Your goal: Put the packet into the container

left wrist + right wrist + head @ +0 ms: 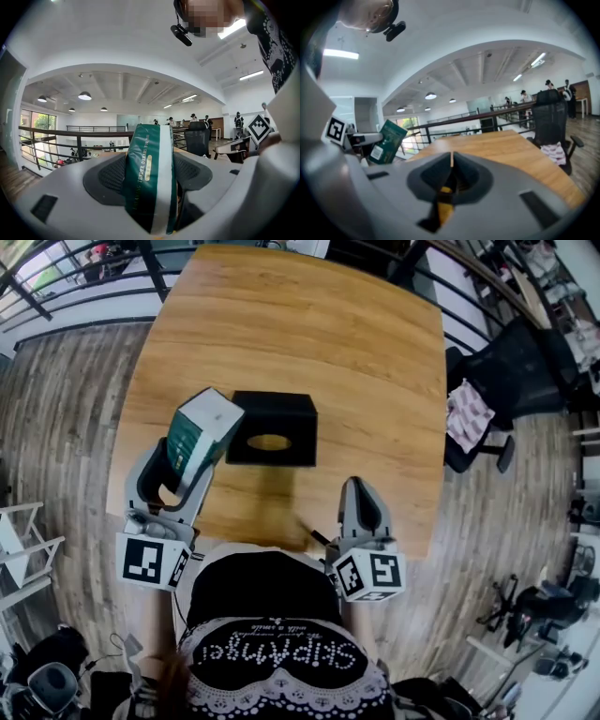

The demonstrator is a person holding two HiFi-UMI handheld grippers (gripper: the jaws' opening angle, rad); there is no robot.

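Observation:
A green and white packet (200, 432) stands up between the jaws of my left gripper (184, 457), which is shut on it and held above the table, just left of the container. In the left gripper view the packet (150, 176) fills the gap between the jaws, its narrow edge toward the camera. The container (272, 427) is a black box with an oval hole in its top, sitting on the wooden table (300, 343). My right gripper (362, 505) hovers over the table's near edge, jaws shut with nothing in them (451, 161). The packet (386, 141) also shows at the left of the right gripper view.
A black office chair (511, 371) with a patterned cloth (468, 415) on its seat stands to the right of the table. A railing (56, 277) runs behind the far left. White furniture (19, 540) sits on the floor at left.

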